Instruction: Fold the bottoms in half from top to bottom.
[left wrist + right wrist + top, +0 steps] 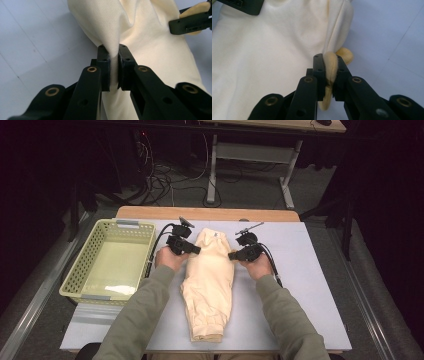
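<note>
At the far left, well apart from both sets of fingers, a pale green basket (107, 257) is being left standing on the counter (310, 285), its inside bare. Next, the left gripper (194, 249) is being held at the left edge of the cream garment (209, 280). In the left gripper view a fold of the cloth (113, 50) is being pinched between the closed fingers (103, 67), the fabric rising out of the gap in a ridge. The garment is being kept flat on the counter between the two grippers, its long axis running from the far end toward the person (the cuffed end being the nearer one), so it is lying crosswise to the line from one set of fingers to the other. At the right, the right gripper (234, 255) is being pressed onto the opposite edge. In the right gripper view a thick rolled hem (330, 67) is being clamped between the closed fingers (319, 72). Both grips are being held near the far end and about level with each other, neither hand being nearer; any lift or fold is judged to hinge on that shared line across the garment.
</note>
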The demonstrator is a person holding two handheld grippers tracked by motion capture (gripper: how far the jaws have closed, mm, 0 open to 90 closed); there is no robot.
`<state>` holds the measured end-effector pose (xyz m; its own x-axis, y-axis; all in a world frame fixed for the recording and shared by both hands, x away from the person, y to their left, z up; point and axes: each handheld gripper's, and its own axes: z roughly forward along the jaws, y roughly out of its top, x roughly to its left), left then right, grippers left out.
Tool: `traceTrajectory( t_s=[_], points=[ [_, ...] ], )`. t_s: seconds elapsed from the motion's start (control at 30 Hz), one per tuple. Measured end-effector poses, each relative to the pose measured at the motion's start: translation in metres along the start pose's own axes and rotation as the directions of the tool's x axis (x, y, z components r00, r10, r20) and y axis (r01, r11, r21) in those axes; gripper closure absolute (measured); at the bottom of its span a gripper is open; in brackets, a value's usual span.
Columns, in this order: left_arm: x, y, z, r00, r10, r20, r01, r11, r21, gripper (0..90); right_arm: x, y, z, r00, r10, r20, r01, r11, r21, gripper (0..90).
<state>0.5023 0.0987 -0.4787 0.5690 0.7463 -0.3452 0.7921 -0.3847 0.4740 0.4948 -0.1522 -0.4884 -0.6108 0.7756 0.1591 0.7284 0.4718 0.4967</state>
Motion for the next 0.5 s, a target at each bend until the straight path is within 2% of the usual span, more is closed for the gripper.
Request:
traceTrajectory(
  t_s=[0.2,0.4,0.5],
  points=[
    [0.0,0.005,-0.004,1.0,-0.001,-0.001,0.001,0.9999,-0.015,80.3,-0.002,0.003,-0.007,0.9999,0.0,-0.011,0.0,0.999,-0.04,84.1],
    [0.0,0.011,-0.009,1.0,-0.002,-0.007,0.002,0.9995,-0.032,79.9,-0.002,0.009,-0.016,0.9999,-0.008,0.008,0.008,0.997,-0.07,83.9],
    [-0.001,0.018,-0.016,1.0,-0.002,-0.005,0.001,0.9983,-0.059,79.9,-0.003,0.013,-0.021,0.9998,-0.005,0.018,0.006,0.995,-0.099,83.9]
  ],
)
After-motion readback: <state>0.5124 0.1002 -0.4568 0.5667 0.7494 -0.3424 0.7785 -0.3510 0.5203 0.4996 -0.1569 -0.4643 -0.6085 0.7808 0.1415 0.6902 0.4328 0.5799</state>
